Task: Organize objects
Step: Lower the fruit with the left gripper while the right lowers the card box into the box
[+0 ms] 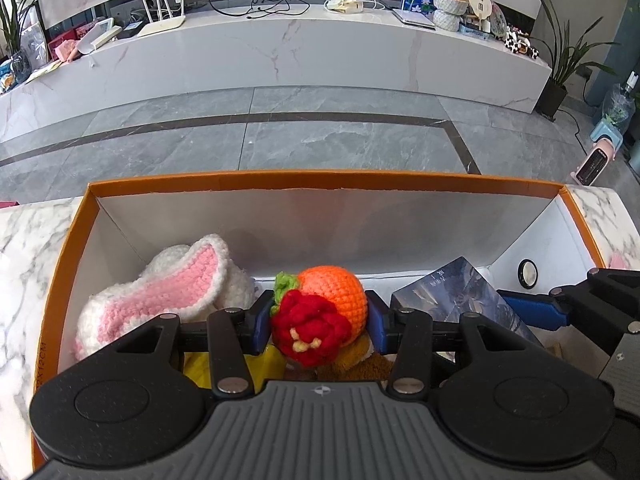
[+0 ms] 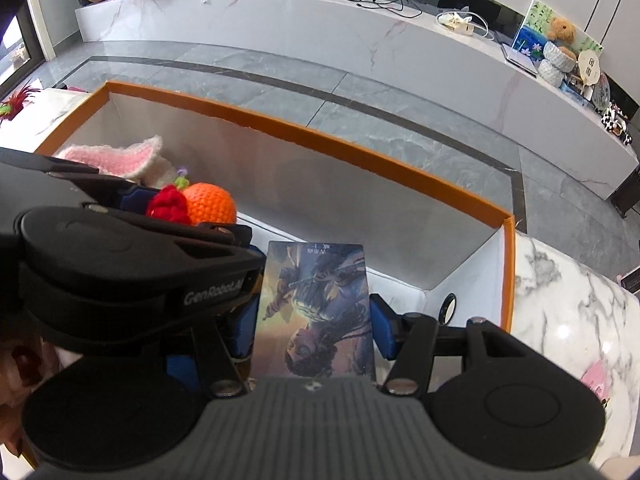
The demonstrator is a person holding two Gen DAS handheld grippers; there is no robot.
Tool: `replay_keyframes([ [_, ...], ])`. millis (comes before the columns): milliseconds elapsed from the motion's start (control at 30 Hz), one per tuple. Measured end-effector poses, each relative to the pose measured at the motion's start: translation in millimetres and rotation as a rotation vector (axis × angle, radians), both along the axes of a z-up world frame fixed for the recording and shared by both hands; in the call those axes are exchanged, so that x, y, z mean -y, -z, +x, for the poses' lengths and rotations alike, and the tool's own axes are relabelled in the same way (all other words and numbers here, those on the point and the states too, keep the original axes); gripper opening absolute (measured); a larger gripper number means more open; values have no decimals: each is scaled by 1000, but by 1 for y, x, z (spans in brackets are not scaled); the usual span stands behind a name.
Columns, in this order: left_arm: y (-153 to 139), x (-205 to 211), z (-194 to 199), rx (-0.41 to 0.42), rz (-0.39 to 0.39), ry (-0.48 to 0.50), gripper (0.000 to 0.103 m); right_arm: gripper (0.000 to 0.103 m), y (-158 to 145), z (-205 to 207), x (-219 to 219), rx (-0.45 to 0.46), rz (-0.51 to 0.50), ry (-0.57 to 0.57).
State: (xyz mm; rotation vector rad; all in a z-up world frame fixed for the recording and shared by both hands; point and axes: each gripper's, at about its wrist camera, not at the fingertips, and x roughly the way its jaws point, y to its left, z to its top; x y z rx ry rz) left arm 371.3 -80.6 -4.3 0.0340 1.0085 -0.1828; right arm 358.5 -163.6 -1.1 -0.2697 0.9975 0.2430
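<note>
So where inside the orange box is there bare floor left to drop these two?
Free: the box floor along the far wall, from the crochet orange to the right corner by the round black disc. Crowded: the left end under the pink-and-white crochet piece, and the near side below the left gripper.

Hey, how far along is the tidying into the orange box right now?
Done: the pink-eared knit toy already lies in the orange box. In hand: the left hand-held gripper grips the crochet fruit and the right hand-held gripper the picture card, both over the box. Left: releasing both.
</note>
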Motion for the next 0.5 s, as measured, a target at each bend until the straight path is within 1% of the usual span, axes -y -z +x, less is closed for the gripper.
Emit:
replay_keyframes([
  [100,1,1,0,1,8,2,54,59,2,1,1,-6,1,8],
  [400,3,4,0,5,18,3,55,58,9,1,-7,-32,-48,8],
  [500,5,4,-1,6,27,8,55,59,9,3,-5,-45,-46,15],
])
